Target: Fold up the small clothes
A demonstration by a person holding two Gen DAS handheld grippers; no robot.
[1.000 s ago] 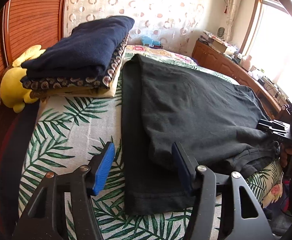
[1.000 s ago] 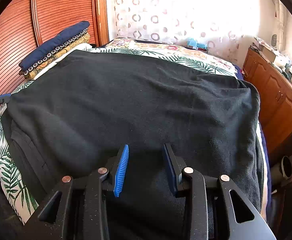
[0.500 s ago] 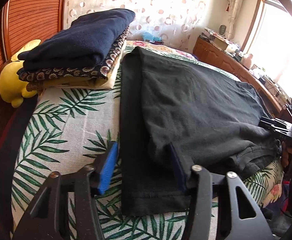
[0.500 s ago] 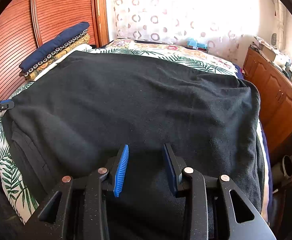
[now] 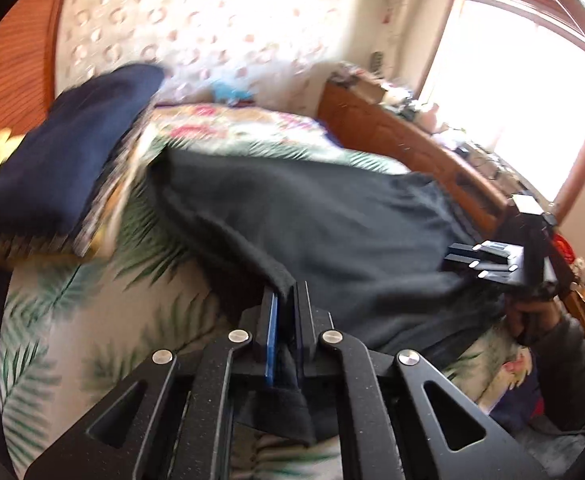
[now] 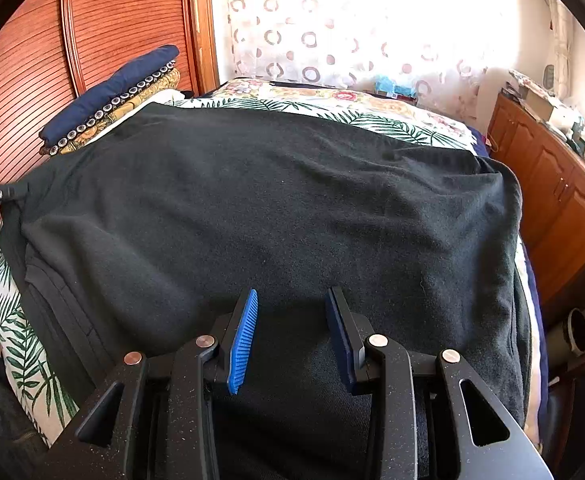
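Leaf-print bed, black garment edge pinched in left gripper fingers, right gripper fingers apart above it

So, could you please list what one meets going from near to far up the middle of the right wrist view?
right gripper → black garment → palm-leaf bedspread → circle-patterned curtain
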